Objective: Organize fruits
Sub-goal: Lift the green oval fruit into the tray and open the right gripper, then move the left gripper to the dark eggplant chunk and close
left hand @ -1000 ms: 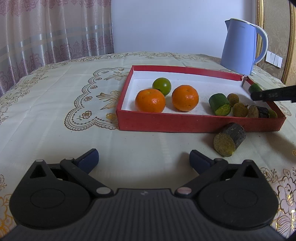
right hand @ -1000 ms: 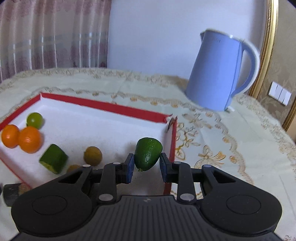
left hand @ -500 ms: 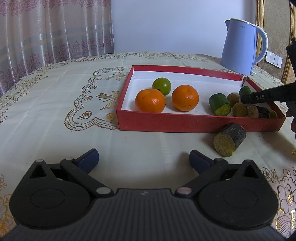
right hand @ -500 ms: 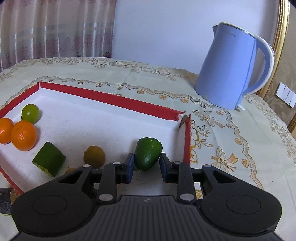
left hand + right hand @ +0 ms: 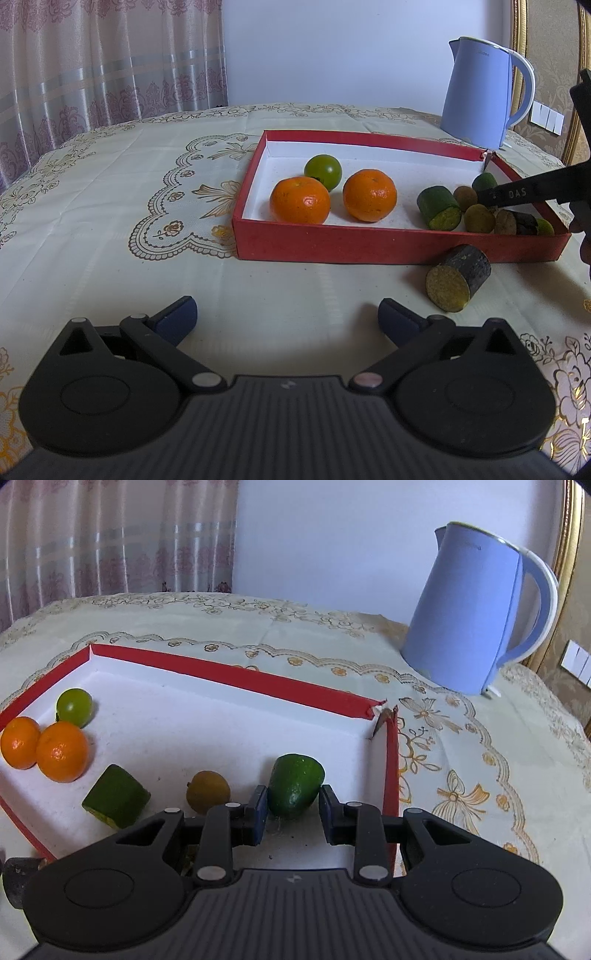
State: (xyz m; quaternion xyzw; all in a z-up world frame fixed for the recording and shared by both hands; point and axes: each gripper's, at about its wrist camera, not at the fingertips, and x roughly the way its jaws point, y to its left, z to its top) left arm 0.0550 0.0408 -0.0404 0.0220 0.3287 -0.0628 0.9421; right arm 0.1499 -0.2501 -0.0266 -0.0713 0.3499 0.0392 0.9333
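A red tray (image 5: 369,247) with a white floor holds two oranges (image 5: 300,199), a round green fruit (image 5: 323,170), a cut green piece (image 5: 439,207) and several small brown fruits. My right gripper (image 5: 291,808) is shut on a green fruit (image 5: 295,784), low in the tray's right corner beside a small brown fruit (image 5: 207,792). The left wrist view shows one of its fingers (image 5: 517,192) reaching in from the right. A dark cut piece (image 5: 458,282) lies on the cloth in front of the tray. My left gripper (image 5: 288,314) hangs open over the cloth, holding nothing.
A blue kettle (image 5: 469,616) stands behind the tray's far right corner, which is torn open. An embroidered cloth (image 5: 110,221) covers the round table. Curtains hang at the back left, and a gold-framed chair back stands at the right.
My right gripper has carried the green fruit over the tray's right wall and down toward the floor of its corner. The left gripper has not moved.
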